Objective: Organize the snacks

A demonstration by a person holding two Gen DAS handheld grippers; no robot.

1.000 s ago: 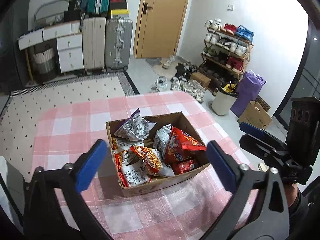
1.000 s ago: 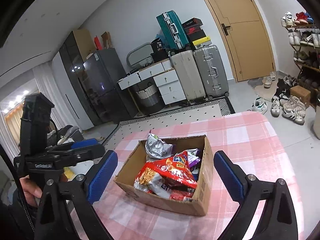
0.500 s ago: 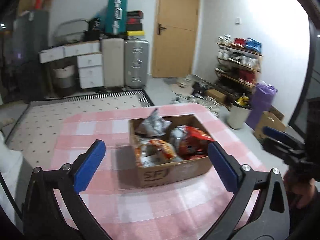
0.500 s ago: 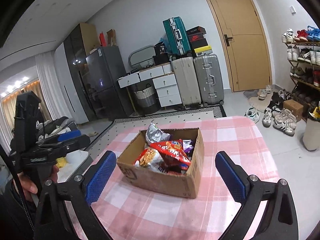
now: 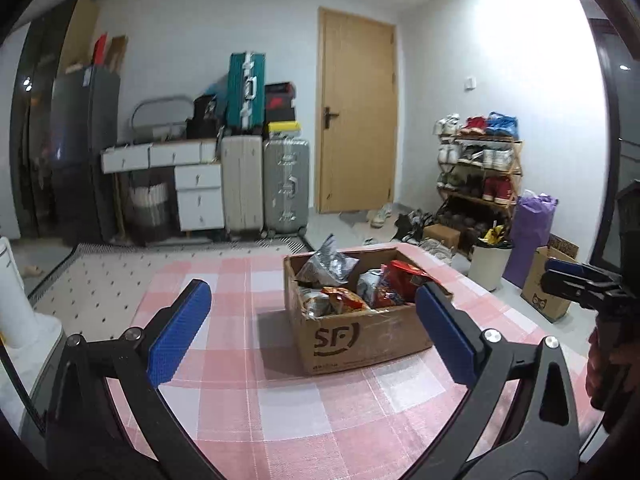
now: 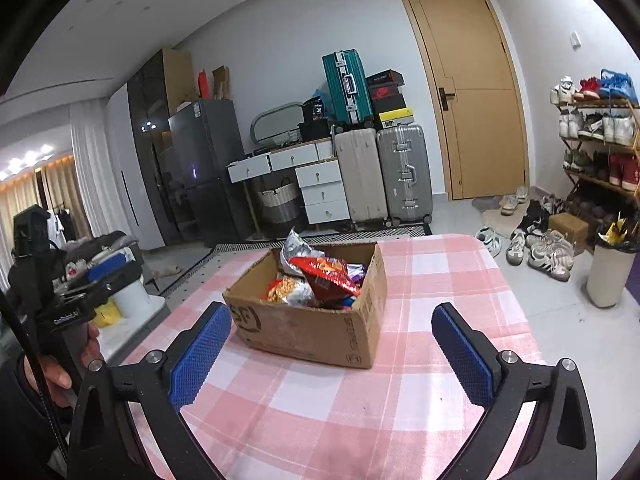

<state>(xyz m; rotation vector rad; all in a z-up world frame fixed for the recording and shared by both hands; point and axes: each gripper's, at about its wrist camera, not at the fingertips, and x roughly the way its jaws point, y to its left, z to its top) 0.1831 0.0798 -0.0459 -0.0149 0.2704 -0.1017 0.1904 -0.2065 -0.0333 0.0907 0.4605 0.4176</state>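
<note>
A brown cardboard box [image 5: 360, 340] marked SF stands on the pink checked tablecloth [image 5: 248, 364]. It holds several snack bags, among them a red bag [image 5: 404, 276] and a silver bag [image 5: 328, 266]. It also shows in the right wrist view [image 6: 316, 332], with the red bag [image 6: 326, 274] on top. My left gripper [image 5: 312, 332] is open and empty, held back from the box near the table's front. My right gripper [image 6: 332, 352] is open and empty, just in front of the box. Each gripper shows at the edge of the other's view.
Suitcases [image 5: 264, 184] and white drawers [image 5: 198, 196] stand along the far wall beside a wooden door [image 5: 356, 112]. A shoe rack [image 5: 480, 172], a white bin [image 5: 490, 264] and a purple bag [image 5: 528, 236] stand to the right of the table. Shoes lie on the floor.
Both grippers have dropped lower and pulled back from the box, so I see its side instead of looking down into it. Both stay open and empty.
</note>
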